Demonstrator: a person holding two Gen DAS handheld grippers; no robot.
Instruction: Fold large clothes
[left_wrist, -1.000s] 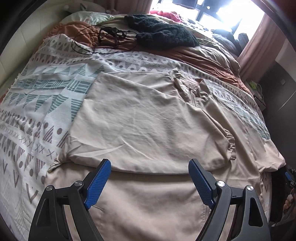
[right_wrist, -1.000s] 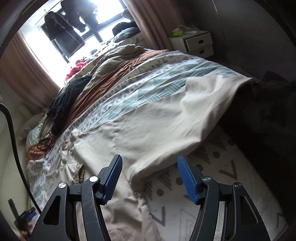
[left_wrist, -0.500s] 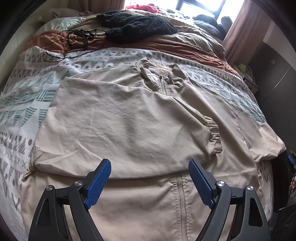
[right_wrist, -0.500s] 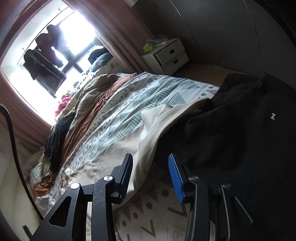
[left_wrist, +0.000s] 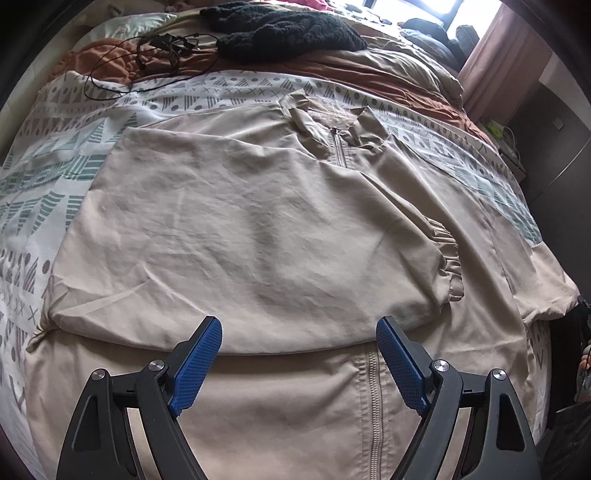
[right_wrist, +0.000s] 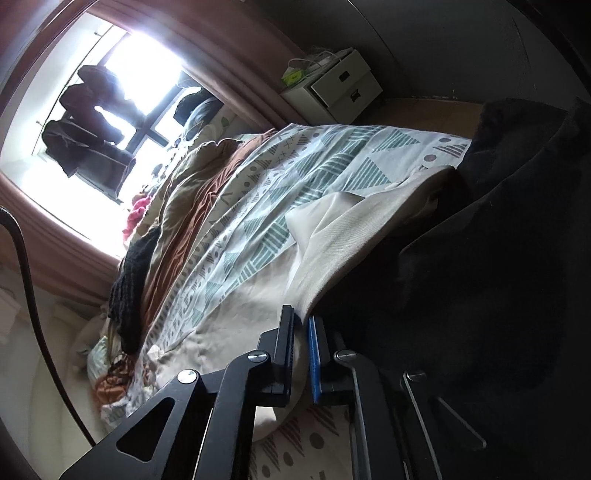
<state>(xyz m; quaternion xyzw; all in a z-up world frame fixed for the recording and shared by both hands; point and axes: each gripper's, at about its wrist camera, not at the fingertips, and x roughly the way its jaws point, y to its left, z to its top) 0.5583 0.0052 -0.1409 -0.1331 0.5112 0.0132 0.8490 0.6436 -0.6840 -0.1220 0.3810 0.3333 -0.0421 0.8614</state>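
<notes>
R gripper (right_wrist: 302, 341) has just closed, pinching the hem of the beige jacket (left_wrist: 258, 229) spread on the bed (left_wrist: 55, 155), L gripper (left_wrist: 299, 363) spread above it w/ nothing held, so a one-sided pull could skew the fold.

My left gripper (left_wrist: 299, 354) has black, cut-out arms with silver screw heads and blue, finely dotted pads (left_wrist: 195, 369). My right gripper (right_wrist: 301, 354) is built the same: black frame, round silver screws, a thin blue pad (right_wrist: 314, 363) seen edge-on.
</notes>
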